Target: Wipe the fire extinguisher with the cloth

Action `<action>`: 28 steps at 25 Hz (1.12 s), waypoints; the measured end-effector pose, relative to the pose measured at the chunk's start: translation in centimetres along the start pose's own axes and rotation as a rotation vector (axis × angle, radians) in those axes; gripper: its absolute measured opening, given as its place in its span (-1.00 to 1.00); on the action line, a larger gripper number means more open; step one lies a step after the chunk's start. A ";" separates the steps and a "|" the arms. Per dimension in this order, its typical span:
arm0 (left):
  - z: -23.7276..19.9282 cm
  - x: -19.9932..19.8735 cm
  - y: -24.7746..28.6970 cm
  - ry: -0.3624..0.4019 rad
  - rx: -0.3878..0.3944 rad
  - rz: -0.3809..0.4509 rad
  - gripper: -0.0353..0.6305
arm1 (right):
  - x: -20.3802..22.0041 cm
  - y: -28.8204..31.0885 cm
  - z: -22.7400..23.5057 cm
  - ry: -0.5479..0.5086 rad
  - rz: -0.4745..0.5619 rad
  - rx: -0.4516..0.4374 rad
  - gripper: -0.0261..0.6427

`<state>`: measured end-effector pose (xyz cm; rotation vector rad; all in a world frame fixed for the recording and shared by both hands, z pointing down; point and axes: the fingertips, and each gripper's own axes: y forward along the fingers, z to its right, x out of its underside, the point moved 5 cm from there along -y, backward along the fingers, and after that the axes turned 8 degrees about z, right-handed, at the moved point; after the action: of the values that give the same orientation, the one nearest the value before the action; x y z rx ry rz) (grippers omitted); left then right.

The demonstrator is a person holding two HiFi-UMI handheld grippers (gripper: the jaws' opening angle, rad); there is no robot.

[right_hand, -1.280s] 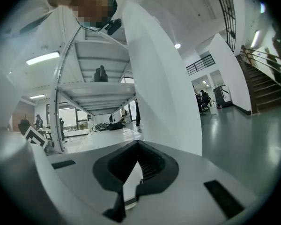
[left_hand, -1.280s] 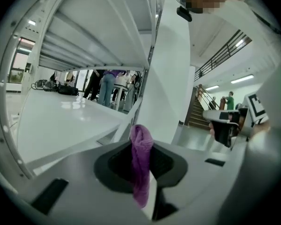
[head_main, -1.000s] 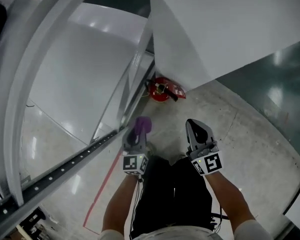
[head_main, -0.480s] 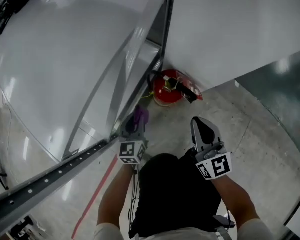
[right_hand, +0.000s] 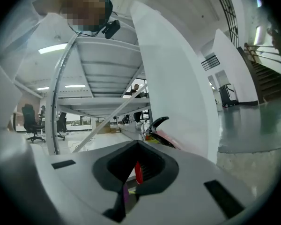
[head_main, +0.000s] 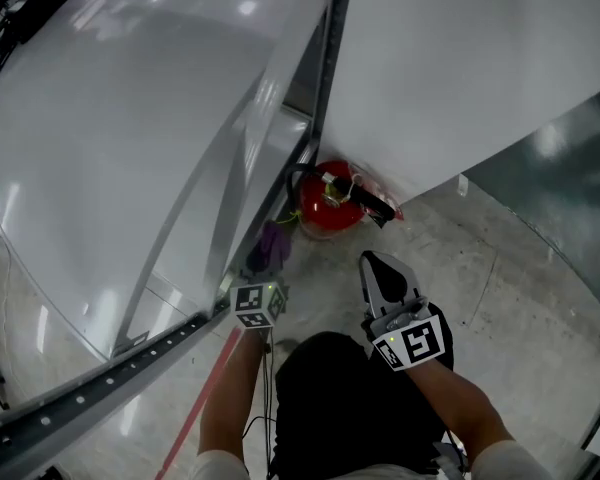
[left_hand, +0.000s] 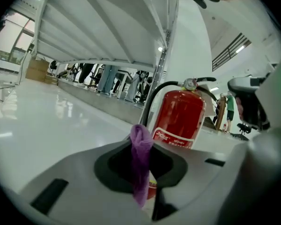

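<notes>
Holding the cloth point(left_hand: 141, 161) clamped in our left gripper point(left_hand: 141, 172), near the upright fire extinguisher point(left_hand: 180, 118), we are carrying the right gripper point(right_hand: 136, 171) closed and empty; a hard wipe may be tipping the extinguisher, as nothing is steadying it.

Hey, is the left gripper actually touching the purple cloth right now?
Touching. The left gripper view shows the left gripper with its jaws closed on the purple cloth, which is pinched between them with its ends sticking out above and below.
</notes>
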<state>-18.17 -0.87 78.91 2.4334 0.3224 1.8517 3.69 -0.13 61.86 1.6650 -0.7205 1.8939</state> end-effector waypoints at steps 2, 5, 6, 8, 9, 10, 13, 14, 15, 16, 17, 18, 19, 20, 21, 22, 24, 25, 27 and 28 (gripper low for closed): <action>-0.3 0.4 0.8 -0.014 -0.005 -0.005 -0.71 | 1.0 0.2 0.5 -0.002 -0.013 0.015 -0.89; -1.2 0.4 1.9 -0.029 -0.026 0.002 -0.71 | 2.0 0.8 1.2 0.003 -0.014 0.041 -0.89; -1.5 0.4 2.2 -0.032 -0.031 0.003 -0.71 | 2.4 1.0 1.3 0.004 -0.019 0.047 -0.89; -1.9 0.5 2.9 -0.034 -0.034 0.004 -0.71 | 3.0 1.4 1.3 0.003 -0.034 0.048 -0.89; -2.0 0.5 3.2 -0.032 -0.031 0.002 -0.71 | 3.1 1.6 1.2 0.003 -0.039 0.044 -0.89; -2.1 0.7 3.4 -0.029 -0.024 -0.004 -0.71 | 3.2 1.7 1.0 0.002 -0.041 0.037 -0.89; -2.4 1.6 4.4 -0.017 -0.003 -0.031 -0.71 | 3.1 2.2 0.3 -0.001 -0.036 0.025 -0.89; -2.5 1.9 4.8 -0.015 0.001 -0.036 -0.71 | 2.9 2.4 0.2 -0.007 -0.030 0.025 -0.89; -2.6 2.1 5.2 -0.014 0.003 -0.035 -0.71 | 2.8 2.6 0.1 -0.016 -0.023 0.024 -0.89; -2.8 2.2 5.6 -0.015 0.005 -0.031 -0.71 | 2.7 2.7 0.1 -0.023 -0.020 0.025 -0.89; -3.0 2.3 5.9 -0.017 0.006 -0.027 -0.71 | 2.8 2.7 0.2 -0.024 -0.021 0.028 -0.89; -3.1 2.4 6.3 -0.017 0.009 -0.022 -0.71 | 2.8 2.6 0.3 -0.018 -0.025 0.033 -0.89; -3.0 2.5 6.6 -0.014 0.015 -0.018 -0.71 | 2.9 2.5 0.4 -0.012 -0.029 0.039 -0.89; -2.8 2.7 7.1 -0.008 0.026 -0.016 -0.71 | 2.8 2.4 0.7 -0.009 -0.033 0.047 -0.89; -2.4 2.9 7.6 -0.006 0.040 -0.016 -0.71 | 2.6 2.3 0.9 -0.010 -0.034 0.055 -0.89; -2.0 3.0 8.2 -0.009 0.055 -0.017 -0.71 | 2.5 2.3 1.1 -0.013 -0.032 0.061 -0.89; -1.5 3.1 8.9 -0.026 0.077 -0.015 -0.71 | 2.3 2.4 1.3 -0.021 -0.030 0.062 -0.89; -1.4 3.2 8.9 -0.034 0.084 -0.015 -0.71 | 2.4 2.5 1.2 -0.019 -0.033 0.059 -0.89; -1.5 3.4 8.7 -0.042 0.092 -0.016 -0.71 | 2.6 2.7 0.7 -0.007 -0.035 0.046 -0.89; -1.6 3.3 8.7 -0.045 0.095 -0.014 -0.71 | 2.5 3.0 0.5 -0.003 -0.032 0.038 -0.89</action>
<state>-17.77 -8.82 84.07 2.5222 0.4325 1.8136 1.76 -2.56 64.27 1.6931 -0.6586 1.8942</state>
